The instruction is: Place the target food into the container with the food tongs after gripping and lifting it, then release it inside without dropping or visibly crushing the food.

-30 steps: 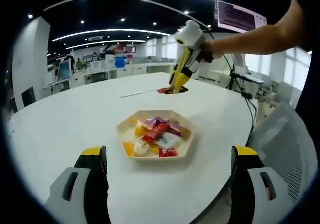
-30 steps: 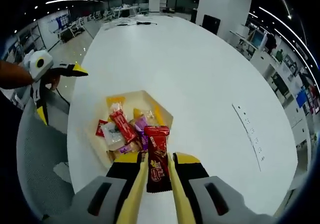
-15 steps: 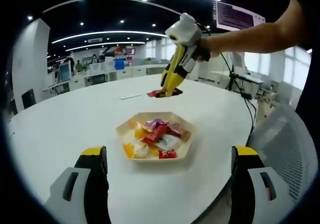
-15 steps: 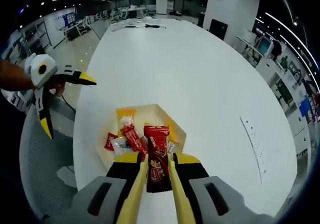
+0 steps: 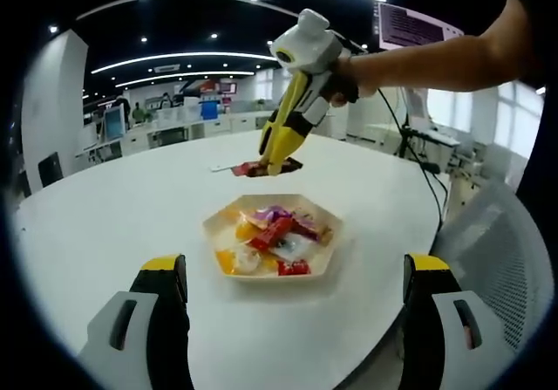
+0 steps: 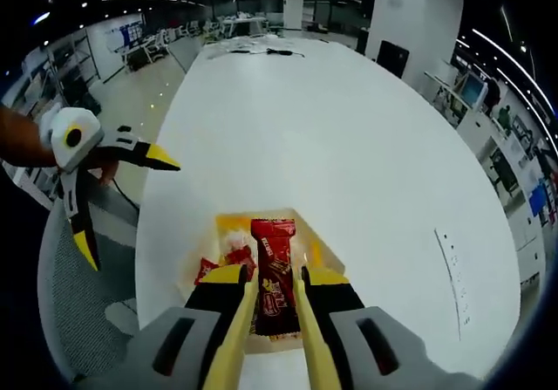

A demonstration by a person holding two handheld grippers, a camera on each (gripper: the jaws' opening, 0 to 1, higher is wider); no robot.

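Note:
A hexagonal pale tray (image 5: 324, 252) of several wrapped snacks sits on the white table (image 5: 105, 207). My right gripper (image 5: 272, 163) hangs above the tray's far edge, shut on a dark red snack bar (image 5: 248, 170). In the right gripper view the red bar (image 6: 275, 277) stands between the yellow jaws of the right gripper (image 6: 274, 278), directly over the tray (image 6: 329, 252) and its snacks. My left gripper (image 5: 296, 272) stands open at the table's near edge, nothing between its jaws. The left gripper (image 6: 131, 194) also appears held open at the left of the right gripper view.
A grey mesh chair (image 5: 501, 250) stands beside the table at the right. A white ruler-like strip (image 5: 228, 164) lies beyond the tray, and the strip (image 6: 455, 272) also lies to the right on the table. Office desks and monitors fill the background.
My right gripper has carried the red bar leftward and nearer, from beyond the tray to above it. The left gripper has stayed open and still.

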